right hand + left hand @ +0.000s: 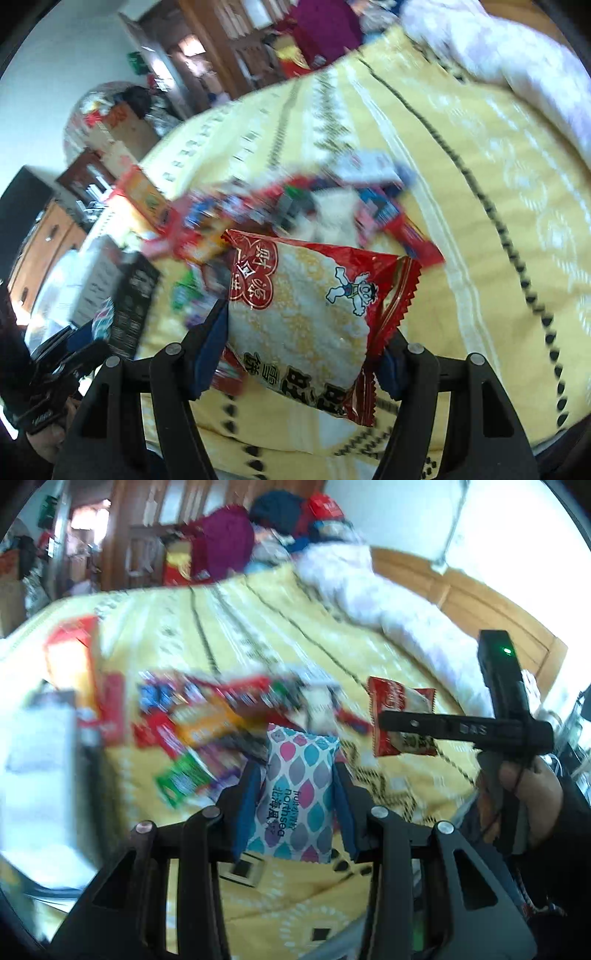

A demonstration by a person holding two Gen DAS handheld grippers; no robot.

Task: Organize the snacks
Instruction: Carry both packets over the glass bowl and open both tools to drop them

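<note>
Snacks: a blurred heap of many small wrapped packets [207,720] in red, blue, orange and green is spread on the bed, left of centre in the left wrist view.
Bed: a yellow bedspread with white bands and dark zigzag lines [258,620] is seen under everything; a rumpled pale quilt [388,602] lies along its far right side.
Left hand-held gripper [295,794]: its two blue-padded fingers are closed on a white pouch printed with pink, teal and grey leaf shapes [299,790], which is held upright between them, clear of the bedspread, just in front of the heap.
Right hand-held gripper [299,332]: a red-edged clear packet holding a pale rice cracker, with a cartoon figure on it [314,314], is clamped across its width between the fingers, and is held tilted above the bedspread.
Same packet from the left wrist view: it [402,716] is seen at the right, gripped by a black finger, with a person's hand [528,790] on the handle below.
Boxes: an orange and red carton [74,657] stands at the far left edge of the heap; a black box with small print [133,299] is seen at the near left in the right wrist view.
Background: piled clothes and wooden furniture are seen beyond the far side of the bed, too blurred for detail.
</note>
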